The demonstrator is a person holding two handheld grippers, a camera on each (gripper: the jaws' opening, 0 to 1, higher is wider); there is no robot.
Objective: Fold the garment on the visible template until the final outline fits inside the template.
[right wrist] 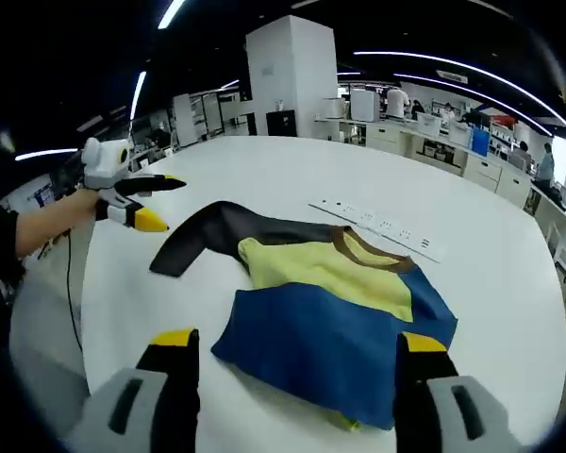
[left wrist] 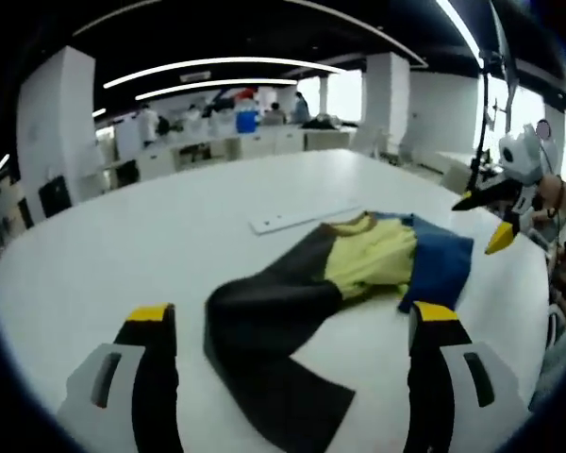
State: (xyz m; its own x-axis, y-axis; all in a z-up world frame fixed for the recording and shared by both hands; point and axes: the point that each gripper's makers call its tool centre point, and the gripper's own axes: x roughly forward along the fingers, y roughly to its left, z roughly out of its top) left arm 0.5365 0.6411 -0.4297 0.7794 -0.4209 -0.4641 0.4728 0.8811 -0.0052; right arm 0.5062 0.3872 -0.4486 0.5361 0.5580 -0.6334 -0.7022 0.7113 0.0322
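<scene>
A garment with a blue body (right wrist: 330,330), a yellow chest (right wrist: 307,264), a brown collar (right wrist: 358,250) and a dark sleeve (right wrist: 203,236) lies spread on the white table (right wrist: 472,189). In the left gripper view the dark sleeve (left wrist: 264,330) reaches toward me, with the yellow part (left wrist: 373,255) and the blue part (left wrist: 443,260) behind it. My left gripper (left wrist: 292,316) hovers open above the sleeve end, and it also shows held open at the sleeve side (right wrist: 170,203). My right gripper (right wrist: 297,344) stands open over the blue hem, and shows above the table's right edge (left wrist: 476,226).
A white socket strip (left wrist: 302,219) lies flat in the table just beyond the collar (right wrist: 377,226). The table's curved edge (right wrist: 85,311) runs close to the sleeve. A hand (right wrist: 52,222) holds the left gripper. Desks and people stand far behind.
</scene>
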